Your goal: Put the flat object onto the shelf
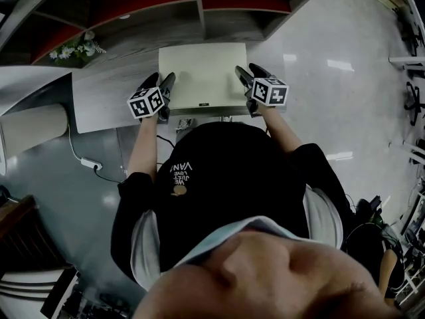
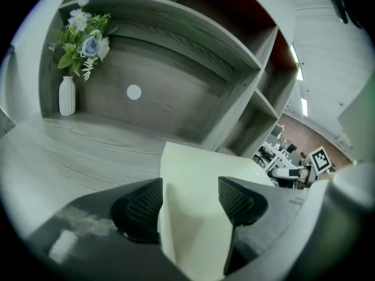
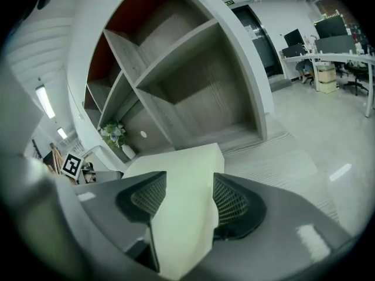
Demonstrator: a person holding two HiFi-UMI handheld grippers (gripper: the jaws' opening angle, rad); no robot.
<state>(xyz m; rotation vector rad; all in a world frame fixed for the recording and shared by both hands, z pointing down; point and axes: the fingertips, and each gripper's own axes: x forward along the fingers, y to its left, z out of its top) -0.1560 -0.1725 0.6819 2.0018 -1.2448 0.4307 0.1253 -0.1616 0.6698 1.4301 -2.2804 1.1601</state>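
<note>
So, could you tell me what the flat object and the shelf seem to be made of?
Flat object: perhaps plastic or coated board, matte cream, smooth, with crisp edges. Shelf: likely wood-look laminate, matte grey, with fine grain lines.

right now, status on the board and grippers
Left hand-held gripper open, right hand-held gripper open, each astride cream board edge. Board flat on shelf ledge. Flower vase off left, clear.

Flat object (image 1: 202,78) is lying on the shelf (image 1: 106,98) ledge. Left gripper (image 1: 159,80) is sitting at the object's left edge and right gripper (image 1: 247,72) at its right edge, each straddling that edge with jaws apart. Flower vase (image 2: 67,95) is standing behind and left of the object. Shelf compartments are rising directly behind the object.
</note>
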